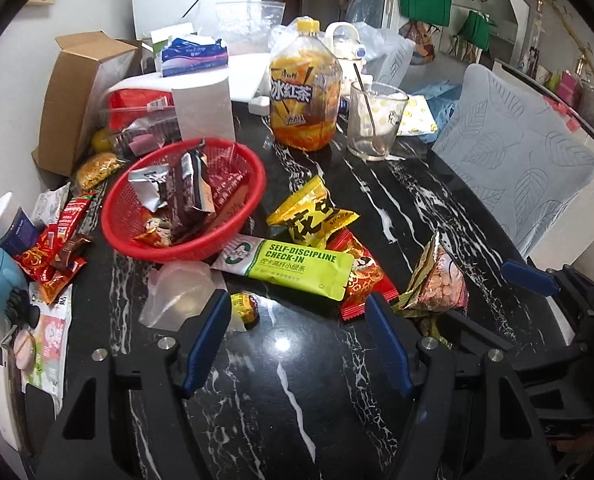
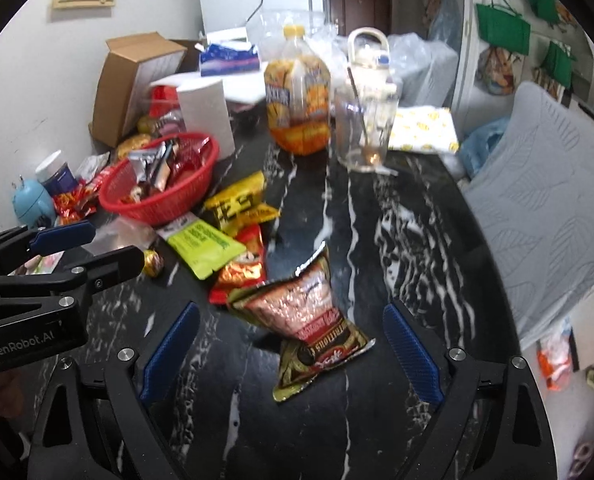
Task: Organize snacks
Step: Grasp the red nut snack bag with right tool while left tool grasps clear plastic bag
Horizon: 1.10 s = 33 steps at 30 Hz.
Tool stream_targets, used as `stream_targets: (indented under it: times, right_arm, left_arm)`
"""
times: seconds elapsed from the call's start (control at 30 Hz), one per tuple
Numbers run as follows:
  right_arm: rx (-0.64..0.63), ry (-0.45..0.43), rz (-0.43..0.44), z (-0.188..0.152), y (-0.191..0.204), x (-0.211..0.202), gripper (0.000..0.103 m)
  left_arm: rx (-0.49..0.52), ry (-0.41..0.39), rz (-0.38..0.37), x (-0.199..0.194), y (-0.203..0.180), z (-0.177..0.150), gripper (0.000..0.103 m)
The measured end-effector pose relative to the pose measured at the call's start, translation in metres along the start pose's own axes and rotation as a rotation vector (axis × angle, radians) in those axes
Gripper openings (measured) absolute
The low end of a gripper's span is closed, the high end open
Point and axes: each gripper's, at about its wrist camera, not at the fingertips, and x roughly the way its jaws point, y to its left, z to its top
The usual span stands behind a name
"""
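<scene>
**Me:** Left wrist view first: I see the black marble table (image 1: pixel 377 208), then the red basket (image 1: pixel 185 200) near its left edge, holding several wrapped snacks.

**Partner:** And outside the basket?

**Me:** A green SELF-DISCIPLINE CHECK-IN bar (image 1: pixel 293 268) lies just beside its rim, overlapping a red packet (image 1: pixel 361 280). A yellow packet (image 1: pixel 311 216) lies beyond the bar. A small gold-wrapped candy (image 1: pixel 245 306) lies near my left gripper (image 1: pixel 297 338).

**Partner:** Grippers?

**Me:** The left one stands partly spread, nothing between its pads. In the right wrist view my right gripper (image 2: pixel 291 350) is spread wide; the peanut packet (image 2: pixel 303 314) is between its pads, tilted and blurred, touching neither.
</scene>
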Motion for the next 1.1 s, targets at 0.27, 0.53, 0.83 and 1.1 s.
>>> stream_targets:
  times: [0.27, 0.53, 0.83, 1.1]
  right_arm:
    - [0.025, 0.085, 0.011, -0.006, -0.019, 0.036, 0.095]
    - [-0.004, 0.148, 0.033, -0.005, -0.019, 0.067, 0.07]
    - [0.007, 0.065, 0.036, 0.004, -0.006, 0.05, 0.041]
    - [-0.054, 0.052, 0.083, 0.017, 0.026, 0.05, 0.041]
  left_arm:
    - [-0.032, 0.037, 0.037, 0.02, 0.003, 0.002, 0.068]
    - [-0.049, 0.035, 0.094, 0.028, 0.018, 0.007, 0.068]
    - [-0.104, 0.01, 0.117, 0.019, 0.048, 0.003, 0.068]
    - [-0.176, 0.007, 0.141, 0.021, 0.08, -0.001, 0.068]
